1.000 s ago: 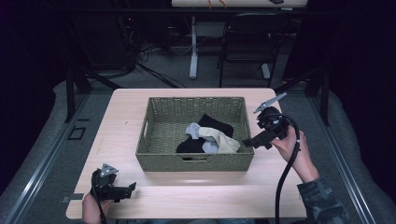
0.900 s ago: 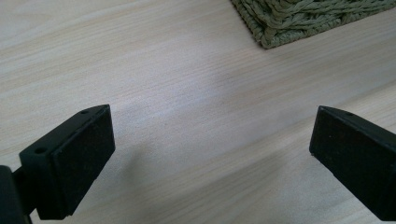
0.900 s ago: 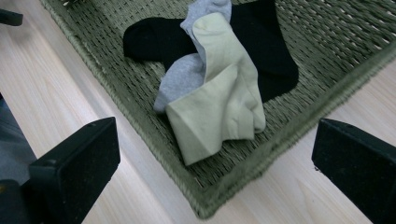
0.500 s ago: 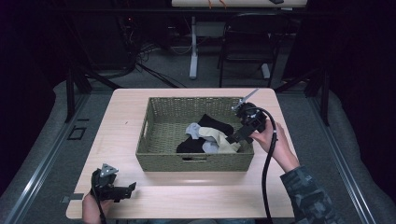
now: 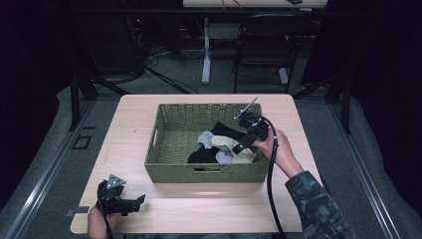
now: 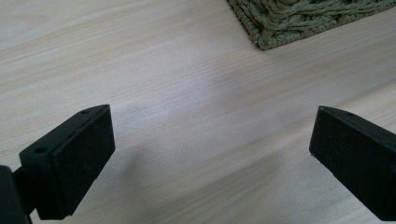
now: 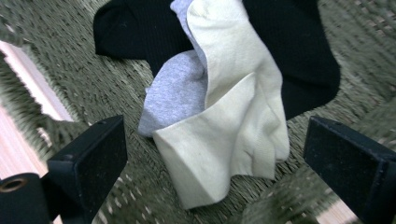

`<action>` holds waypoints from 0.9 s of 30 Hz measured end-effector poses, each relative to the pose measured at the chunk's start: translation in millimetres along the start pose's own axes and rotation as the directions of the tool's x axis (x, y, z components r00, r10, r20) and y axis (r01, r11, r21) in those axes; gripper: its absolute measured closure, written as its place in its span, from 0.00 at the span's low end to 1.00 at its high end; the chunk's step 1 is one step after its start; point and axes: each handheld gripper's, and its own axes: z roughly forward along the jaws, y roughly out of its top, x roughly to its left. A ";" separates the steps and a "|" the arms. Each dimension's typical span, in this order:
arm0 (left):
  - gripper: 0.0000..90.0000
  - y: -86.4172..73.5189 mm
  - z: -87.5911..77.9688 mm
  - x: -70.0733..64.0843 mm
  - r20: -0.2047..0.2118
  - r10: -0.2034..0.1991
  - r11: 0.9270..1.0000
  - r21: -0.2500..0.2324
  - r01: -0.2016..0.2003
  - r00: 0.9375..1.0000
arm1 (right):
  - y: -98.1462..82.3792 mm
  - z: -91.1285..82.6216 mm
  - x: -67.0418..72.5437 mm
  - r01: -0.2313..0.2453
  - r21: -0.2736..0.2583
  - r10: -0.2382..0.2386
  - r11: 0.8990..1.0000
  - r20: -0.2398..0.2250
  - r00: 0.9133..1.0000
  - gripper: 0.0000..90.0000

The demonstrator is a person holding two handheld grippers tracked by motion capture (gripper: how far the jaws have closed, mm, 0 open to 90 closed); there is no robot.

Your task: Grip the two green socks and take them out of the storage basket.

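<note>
Bare table point(image 5: 134, 119) left of the basket point(image 5: 164, 149), basket walls hemming the socks point(image 5: 226, 147), open from above

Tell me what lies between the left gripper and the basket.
Bare tabletop separates the left gripper from the basket, seen in the left gripper view.

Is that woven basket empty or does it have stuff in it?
Not empty: the basket holds a cream sock, a grey one and black ones.
</note>
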 end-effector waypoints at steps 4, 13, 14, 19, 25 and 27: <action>0.00 -0.1 -0.1 0.0 0.000 -0.002 1.000 -0.001 0.002 1.000 | 5.9 12.9 0.9 -0.017 0.044 0.017 0.999 0.000 1.000 0.07; 0.00 0.0 0.0 0.1 0.002 0.000 1.000 0.001 0.000 1.000 | 11.1 33.4 0.8 -0.039 0.110 0.037 0.993 0.017 0.999 0.19; 0.00 0.0 0.2 0.0 0.002 0.001 1.000 0.001 -0.001 1.000 | 11.0 35.2 0.5 -0.041 0.105 0.040 0.994 0.014 0.999 0.22; 0.00 -0.2 0.8 -0.8 -0.009 0.000 1.000 -0.007 0.000 1.000 | 13.0 44.0 0.9 -0.053 0.160 0.047 0.986 0.042 0.998 0.29; 0.00 0.1 0.1 0.0 0.001 0.006 1.000 0.003 -0.006 1.000 | 13.8 53.9 1.6 -0.082 0.193 0.073 0.978 0.051 0.996 0.49; 0.00 0.0 0.2 -0.4 -0.003 0.003 1.000 0.000 -0.003 1.000 | 13.4 57.7 1.4 -0.087 0.210 0.077 0.974 0.055 0.996 0.63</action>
